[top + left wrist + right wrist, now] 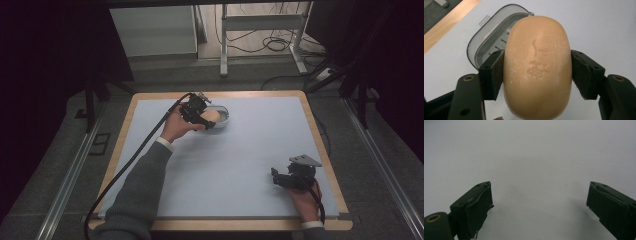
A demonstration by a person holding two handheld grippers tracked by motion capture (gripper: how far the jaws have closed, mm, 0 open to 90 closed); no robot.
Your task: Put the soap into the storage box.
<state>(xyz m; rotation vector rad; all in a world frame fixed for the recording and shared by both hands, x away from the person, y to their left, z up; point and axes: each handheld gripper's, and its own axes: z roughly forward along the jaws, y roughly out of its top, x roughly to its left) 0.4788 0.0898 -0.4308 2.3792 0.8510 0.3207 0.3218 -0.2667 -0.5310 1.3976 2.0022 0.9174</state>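
The left tool (537, 75) clamps a tan soap bar (537, 67) above the grey soap dish (477, 46); it looks slick and may slip. The right tool (539, 202) rests open, empty, well apart from the dish.

The person wears a grey knitted sleeve (142, 192) on the left arm, with a white shirt cuff (164, 144) showing at the wrist; another white cuff (314, 224) edges the right wrist. The left hand-held gripper (202, 120) is black, and a thick black cable (131, 160) trails from it. The right hand-held gripper (281, 180) is black too, topped by a grey three-cornered plate (304, 160). Close up, its jaws are matt black blocks with worn, peeling pads (480, 202) and a brass-ringed screw hole (433, 218).
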